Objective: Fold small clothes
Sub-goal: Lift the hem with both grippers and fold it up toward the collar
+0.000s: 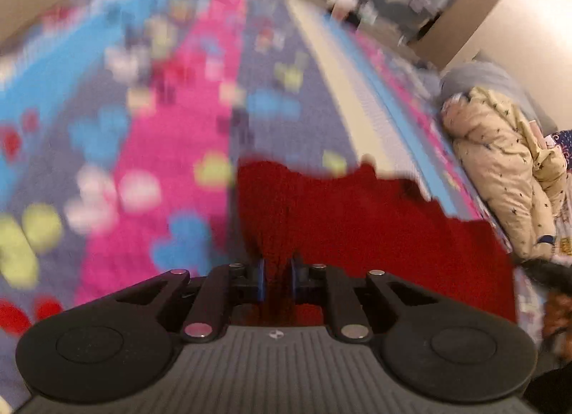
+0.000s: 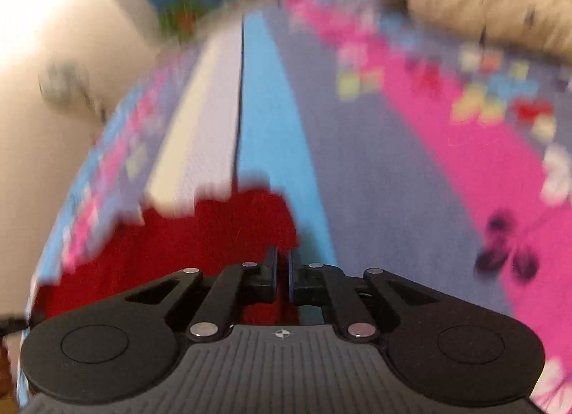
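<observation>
Both grippers pinched shut on the red garment [image 1: 357,221]: left gripper [image 1: 278,271] holds its left end, right gripper [image 2: 282,267] its right end, cloth stretched between them above the patterned mat [image 1: 171,149], neither nearer.

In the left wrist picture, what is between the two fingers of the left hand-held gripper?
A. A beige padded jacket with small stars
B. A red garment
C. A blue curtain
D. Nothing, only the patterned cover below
B. The left hand-held gripper has its blue-padded fingers nearly together with the red garment bunched between them, while the beige star-print jacket lies apart at the right edge.
</observation>
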